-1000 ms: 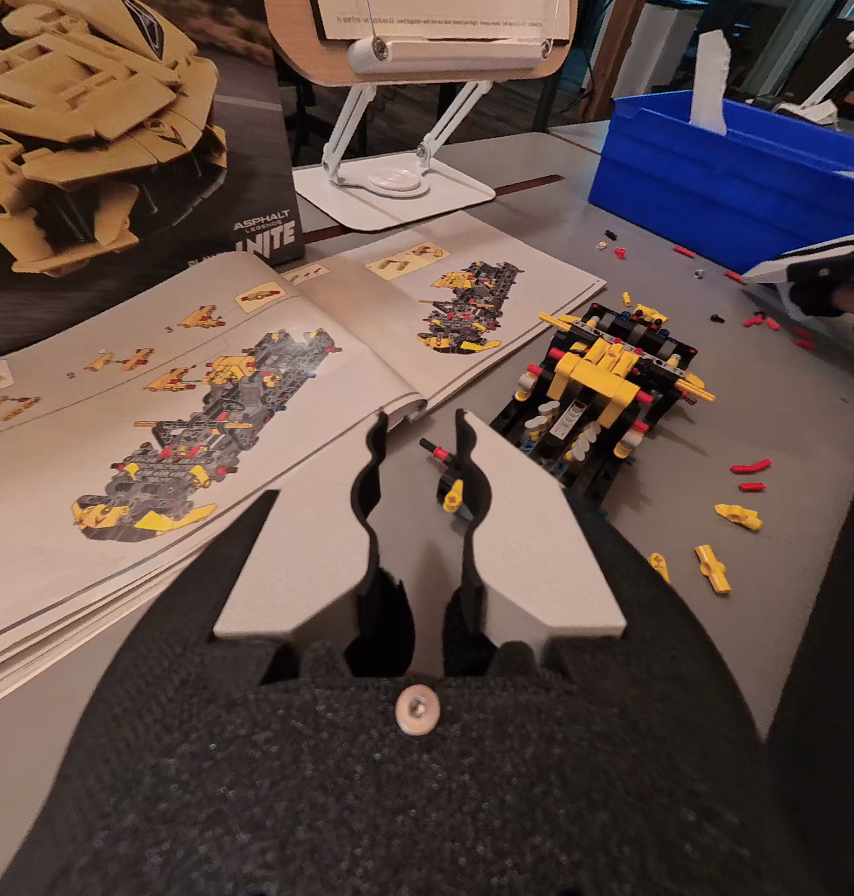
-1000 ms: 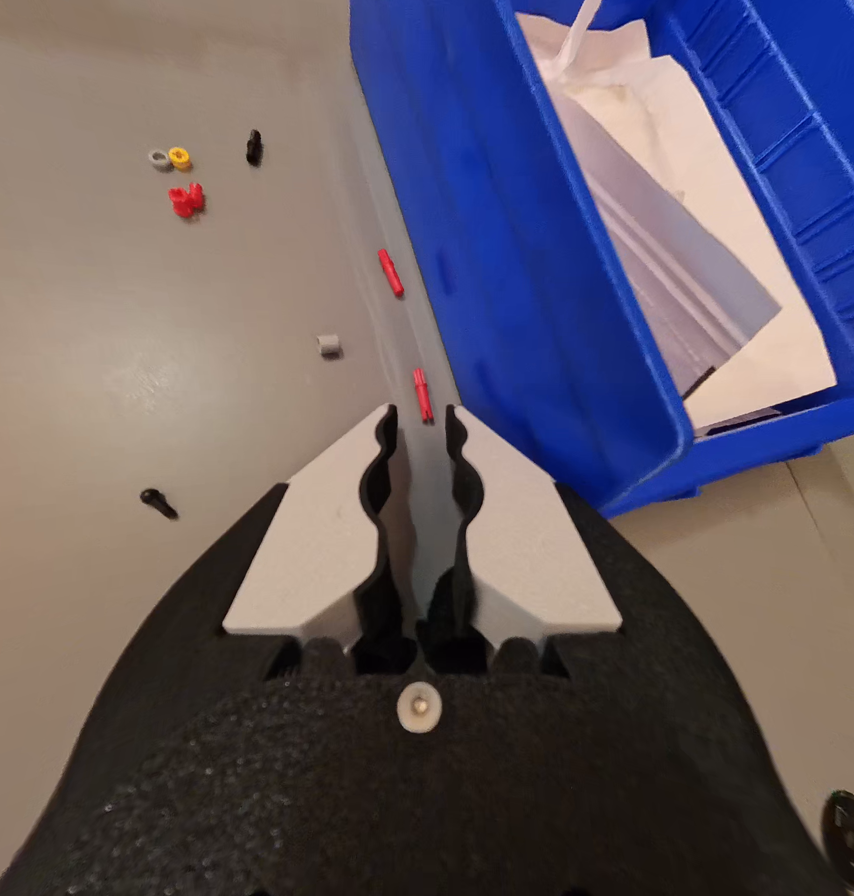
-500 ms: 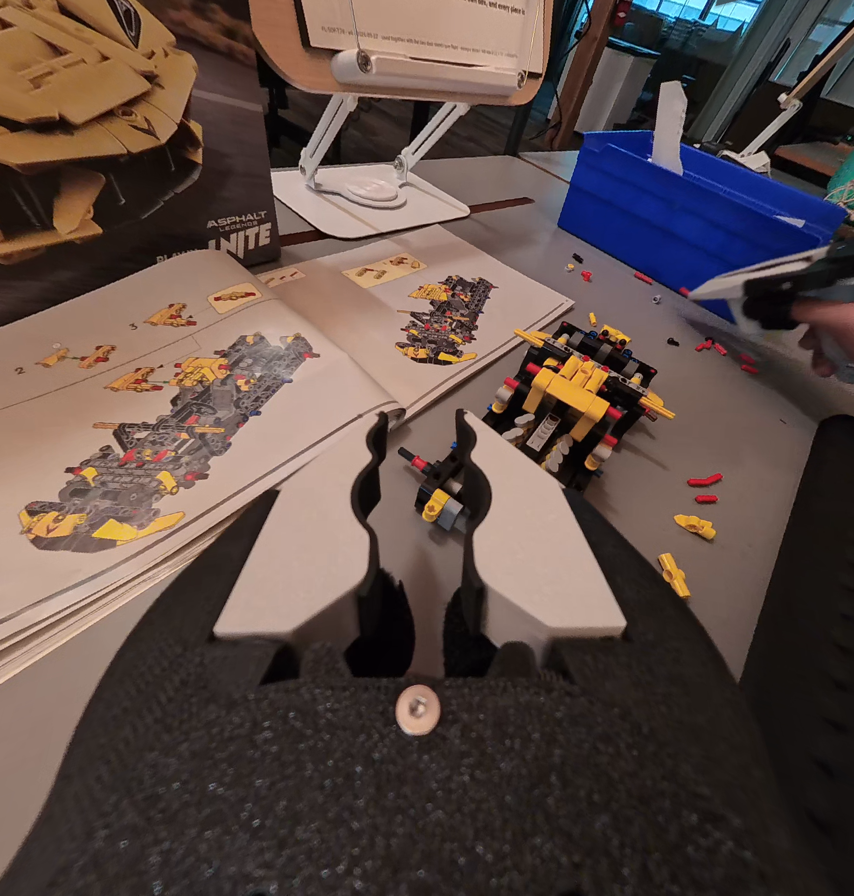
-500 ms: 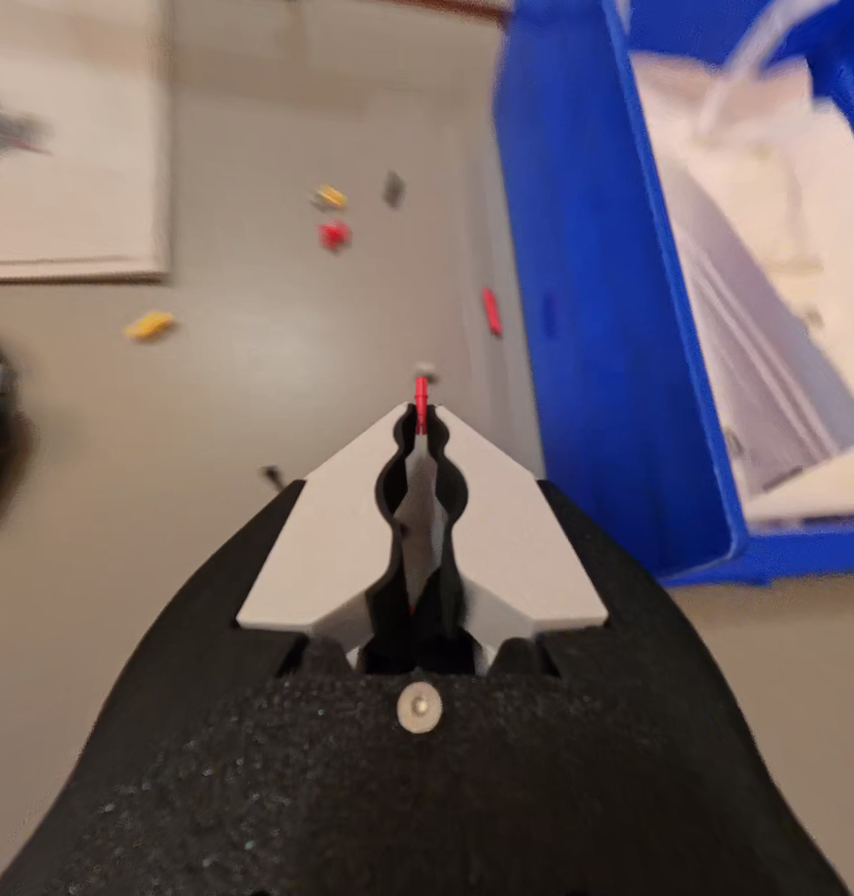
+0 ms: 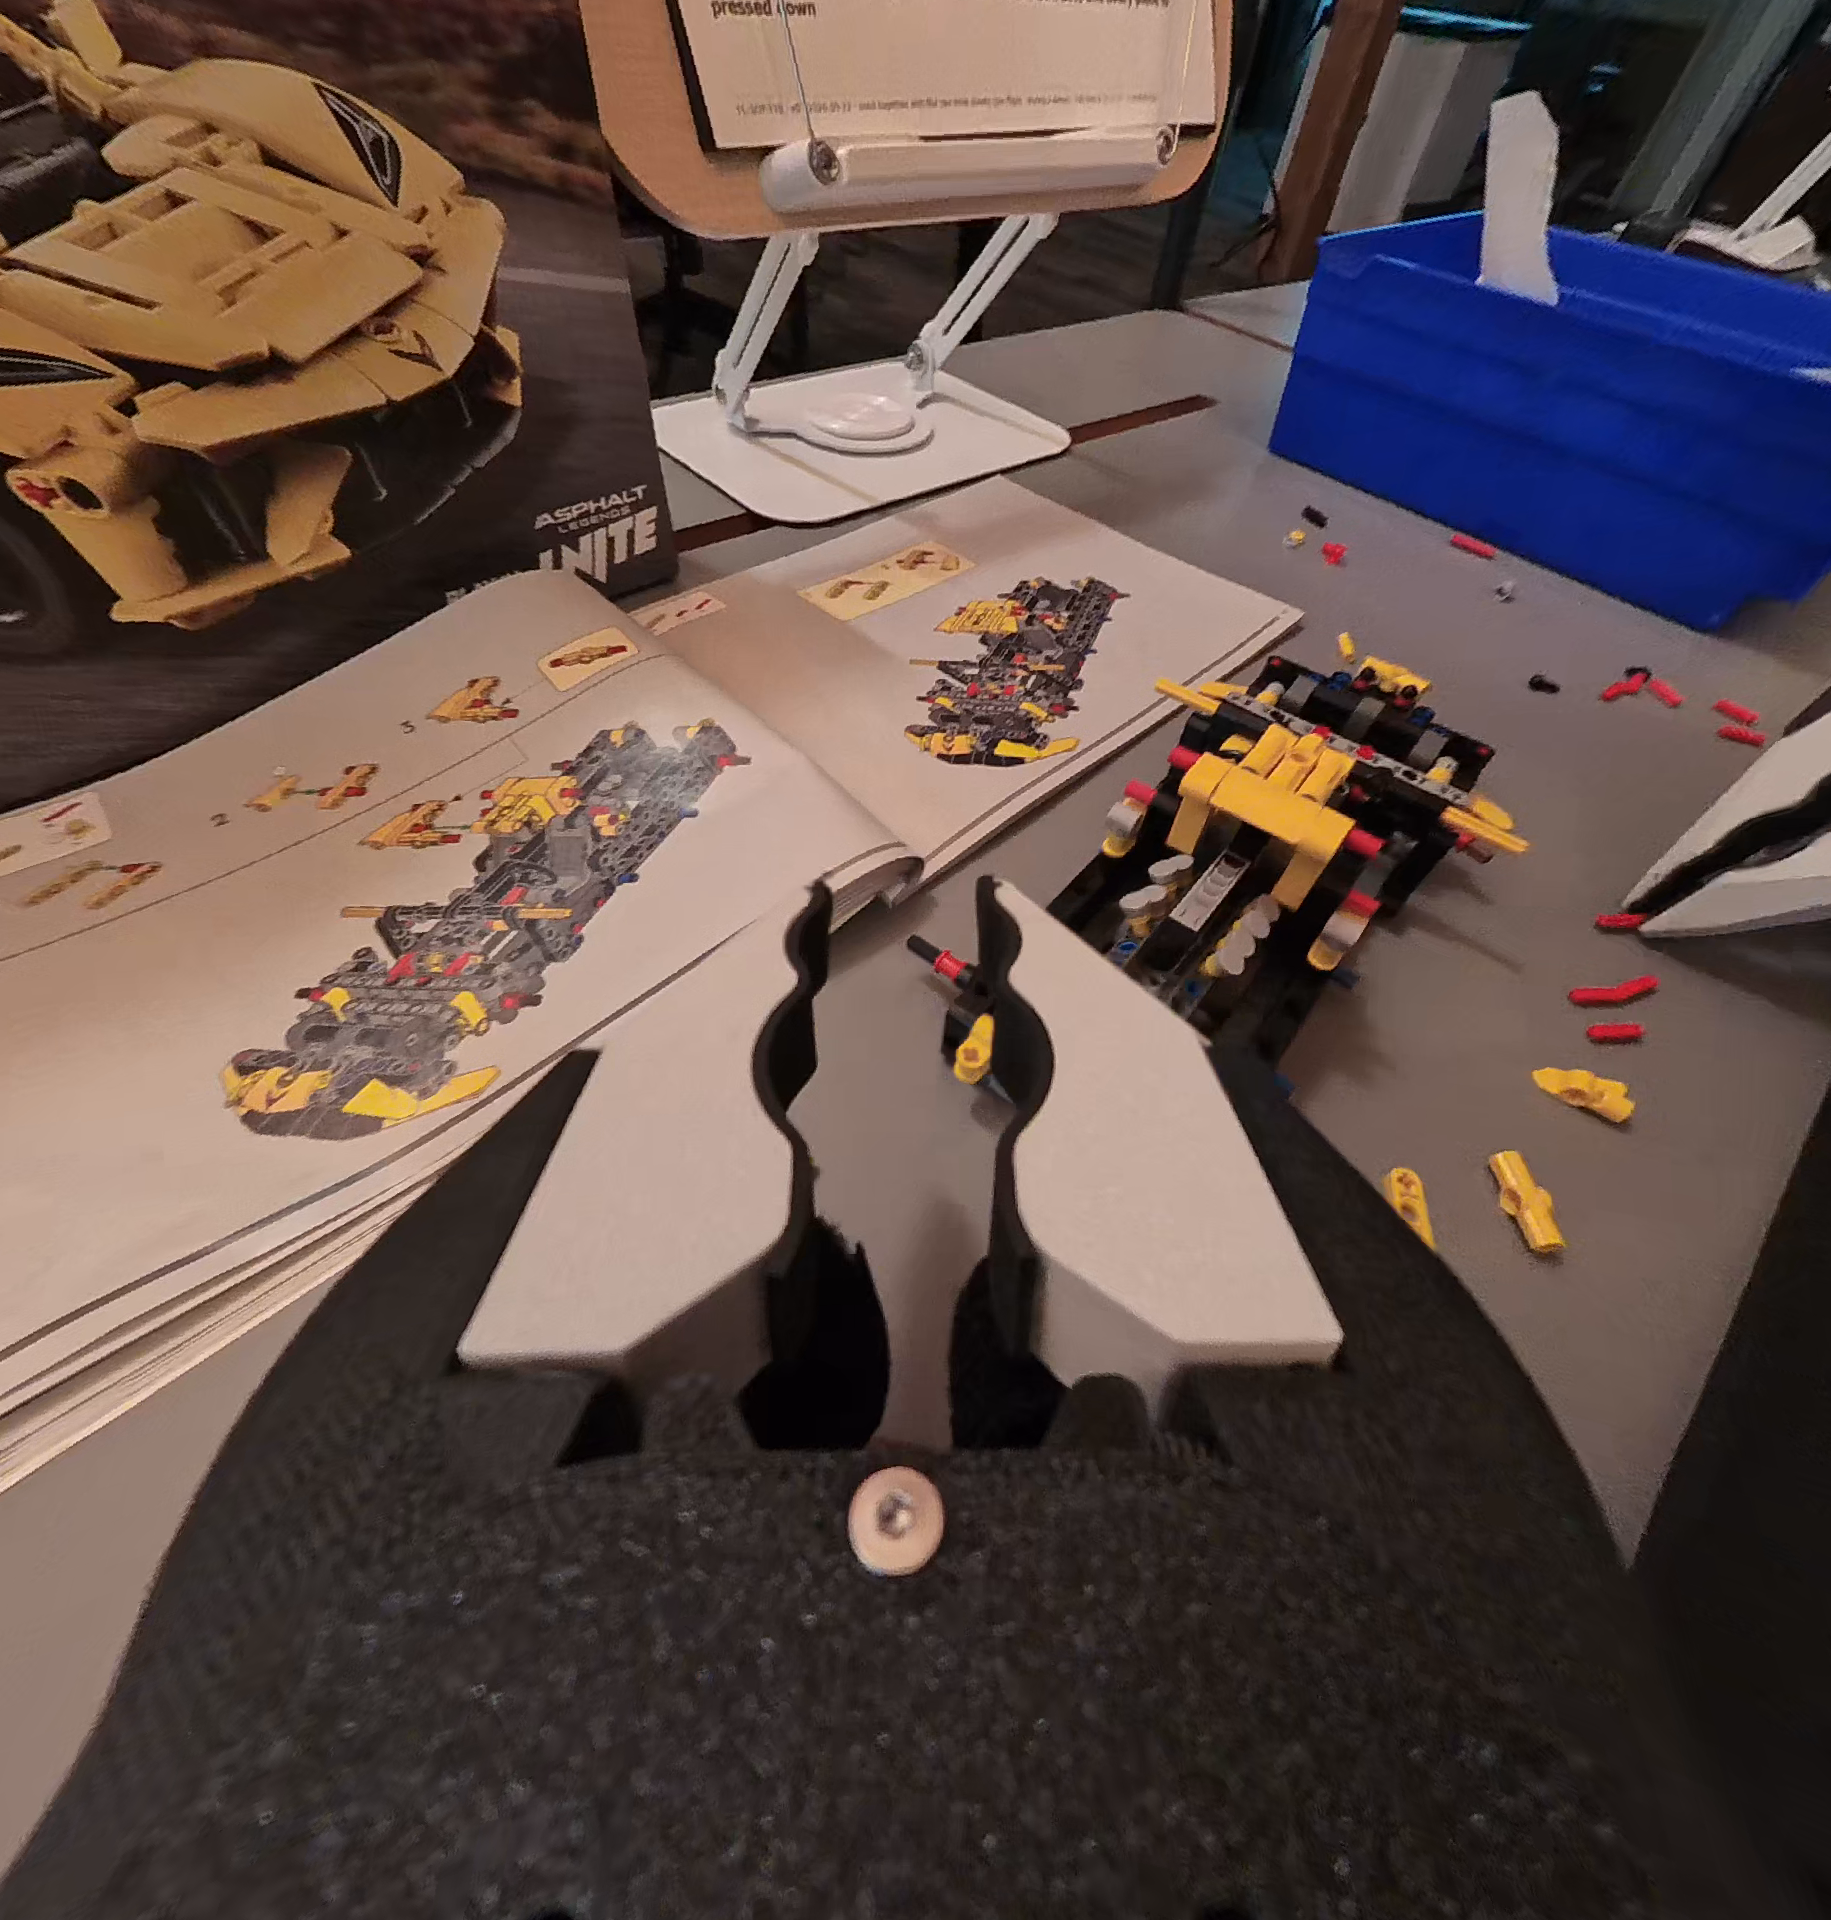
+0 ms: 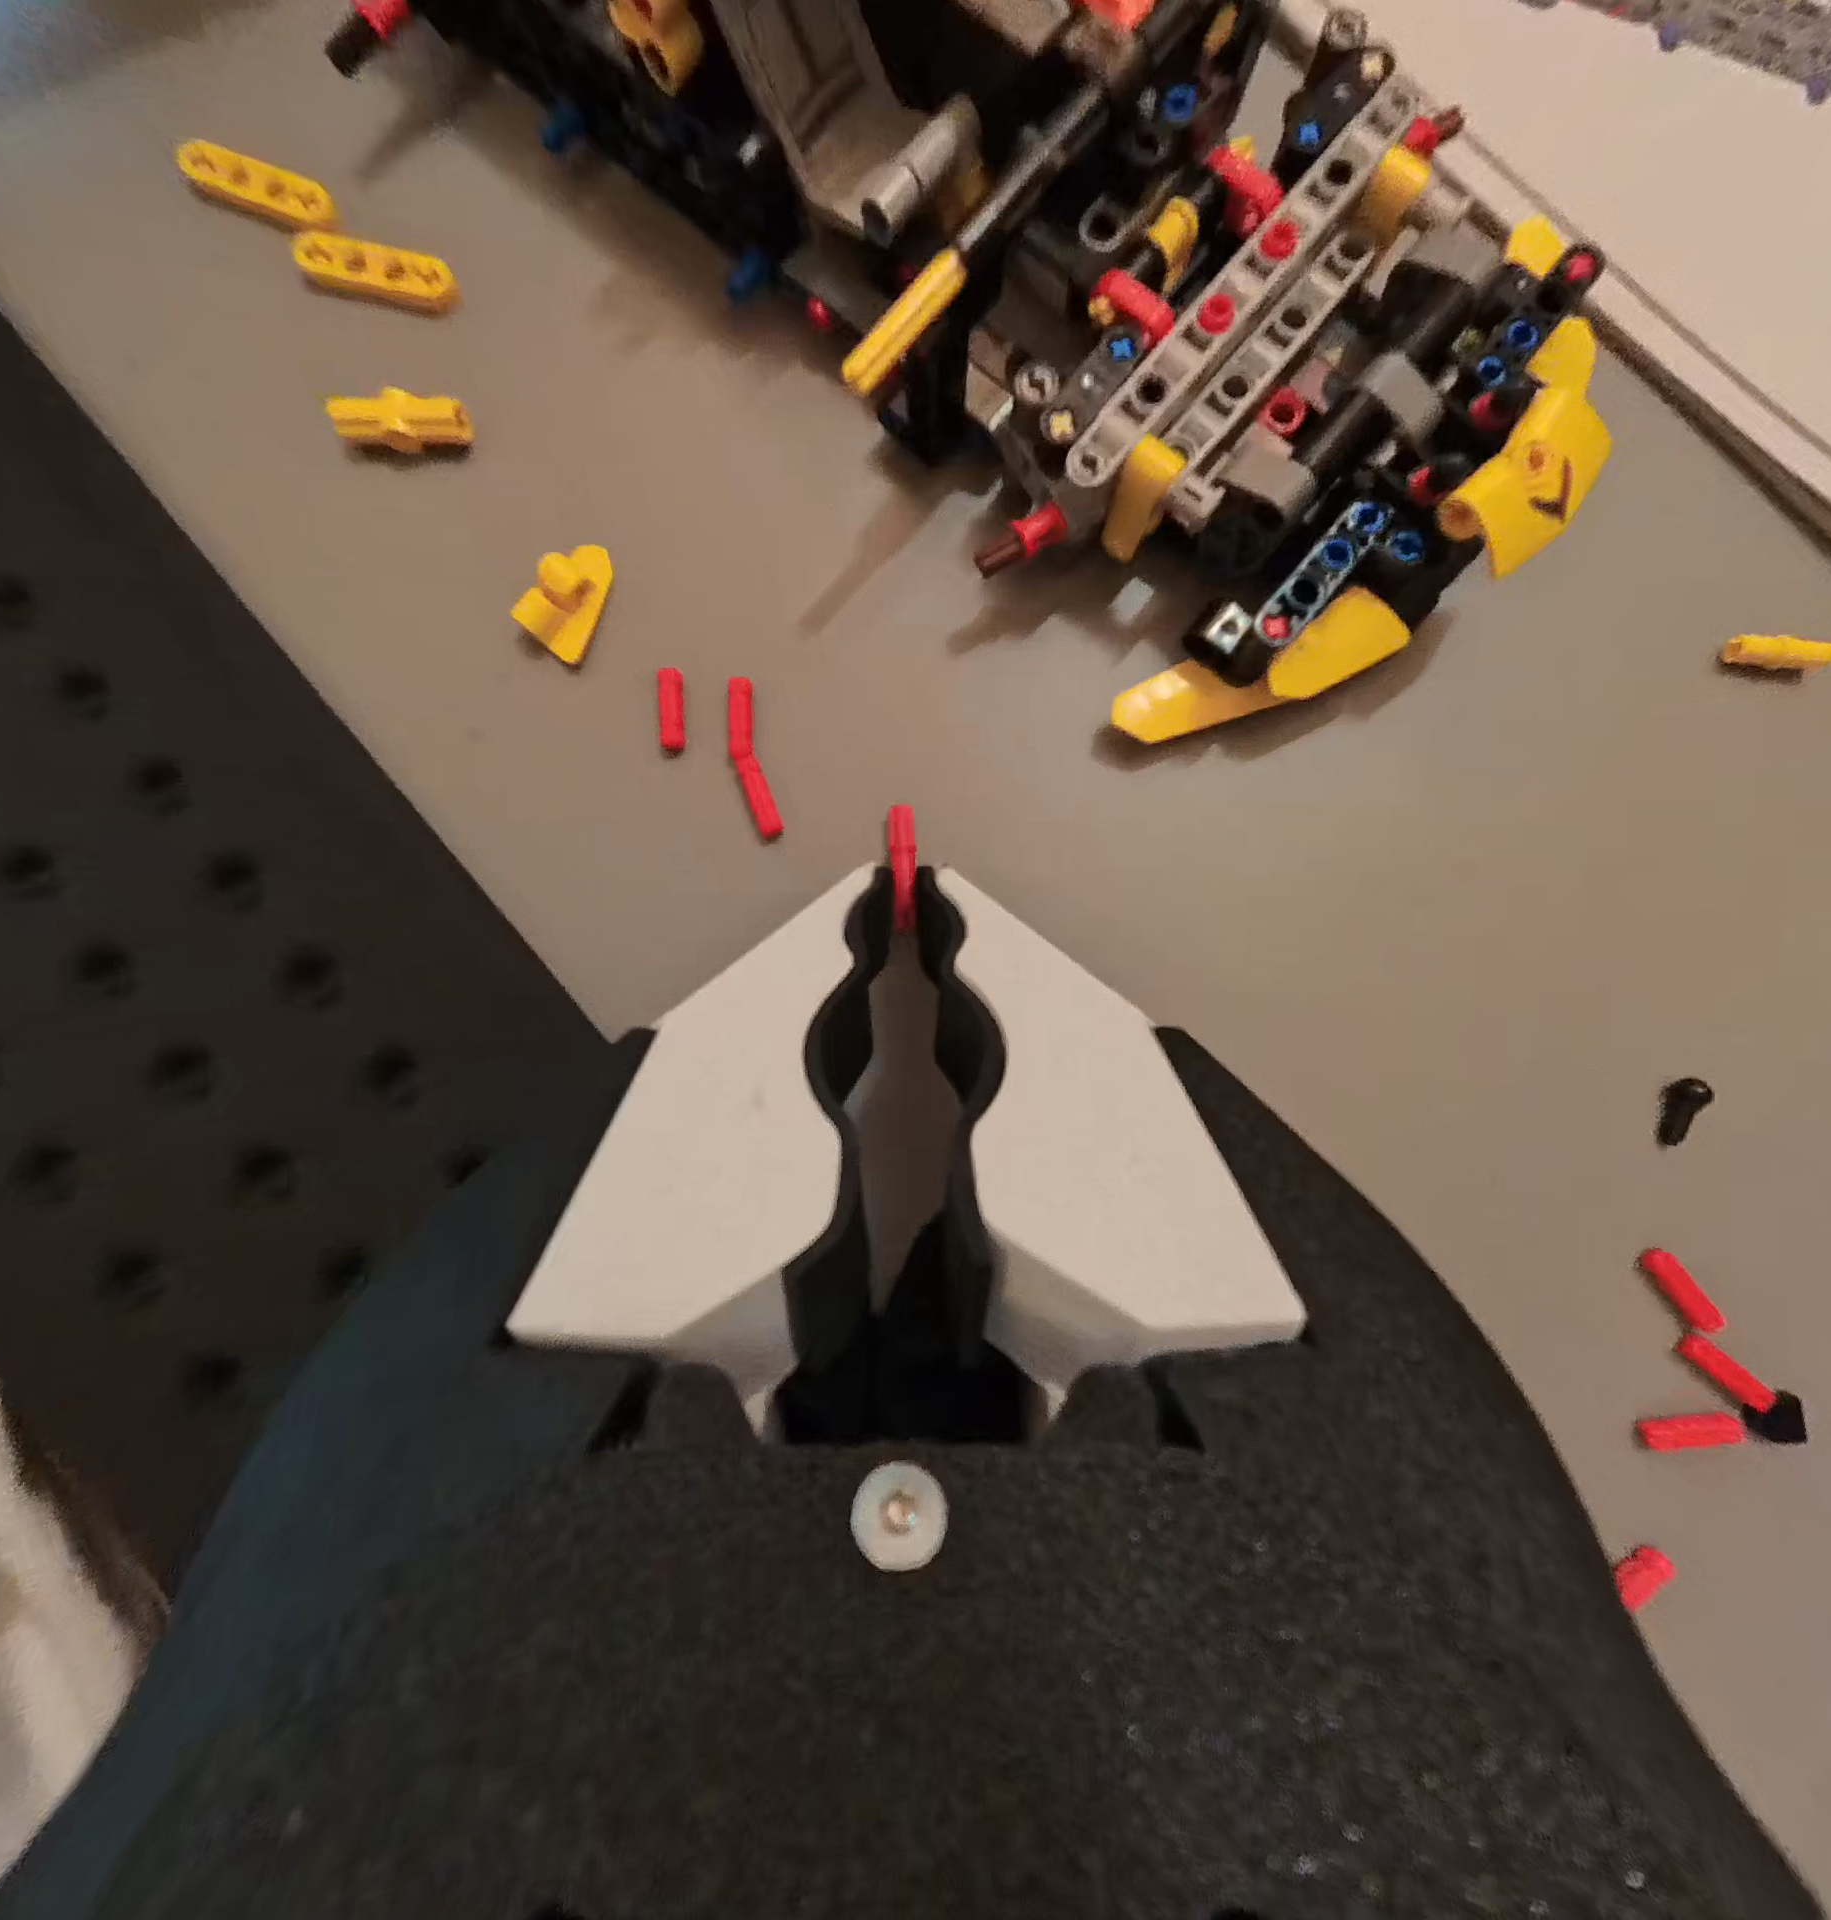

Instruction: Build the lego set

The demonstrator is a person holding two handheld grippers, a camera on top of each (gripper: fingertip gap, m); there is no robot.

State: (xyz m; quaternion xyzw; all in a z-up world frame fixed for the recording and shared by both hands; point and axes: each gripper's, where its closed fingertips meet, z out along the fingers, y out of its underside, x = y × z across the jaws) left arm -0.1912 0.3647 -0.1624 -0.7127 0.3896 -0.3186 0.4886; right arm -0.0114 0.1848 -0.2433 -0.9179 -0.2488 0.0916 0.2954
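Our right hand-held gripper (image 6: 903,883) is pinched shut on a red pin (image 6: 900,862), which sticks out past its tips just above the grey tabletop (image 6: 1306,883). Ahead and to its right sits the half-built car model (image 6: 1254,343); two loose red pins (image 6: 739,743) lie just ahead to its left, with yellow pieces (image 6: 371,272) farther on. On its left the tabletop ends at a dark perforated surface (image 6: 163,935), and bare tabletop lies open directly ahead.

Our left hand-held gripper (image 5: 895,914) stands open, empty, above a small black, red and yellow subassembly (image 5: 958,1013) lying between its fingertips. The open instruction booklet (image 5: 475,883) spreads to its left. The model (image 5: 1295,831) is just ahead to its right. Far ahead on the right, a blue bin (image 5: 1576,436) holds white paper (image 5: 1519,197).
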